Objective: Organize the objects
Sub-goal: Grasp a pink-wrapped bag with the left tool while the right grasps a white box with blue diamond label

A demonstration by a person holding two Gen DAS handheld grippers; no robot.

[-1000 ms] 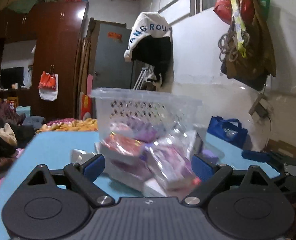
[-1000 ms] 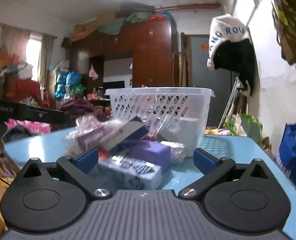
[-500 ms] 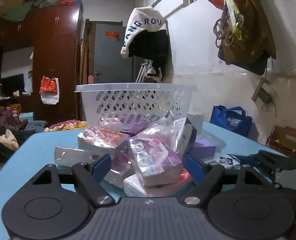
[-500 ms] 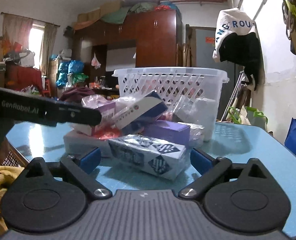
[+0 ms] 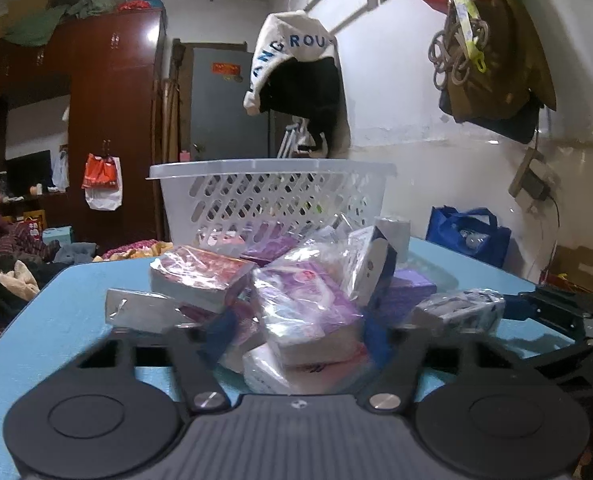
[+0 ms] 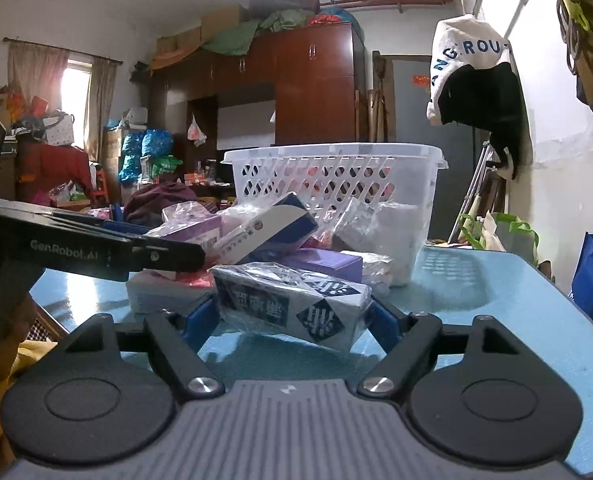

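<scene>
Left tongs (image 5: 296,330) just closing, pads pressing purple-white wrapped pack (image 5: 308,312) in pile on blue counter (image 5: 56,320). Right tongs (image 6: 292,320) closing, gripping navy-white pack (image 6: 292,304) before white basket (image 6: 332,176).

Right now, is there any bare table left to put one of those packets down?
Yes: bare blue table to the right of the white basket, and a strip left of the packet pile in the left view. The middle, in front of the basket, is crowded.
</scene>
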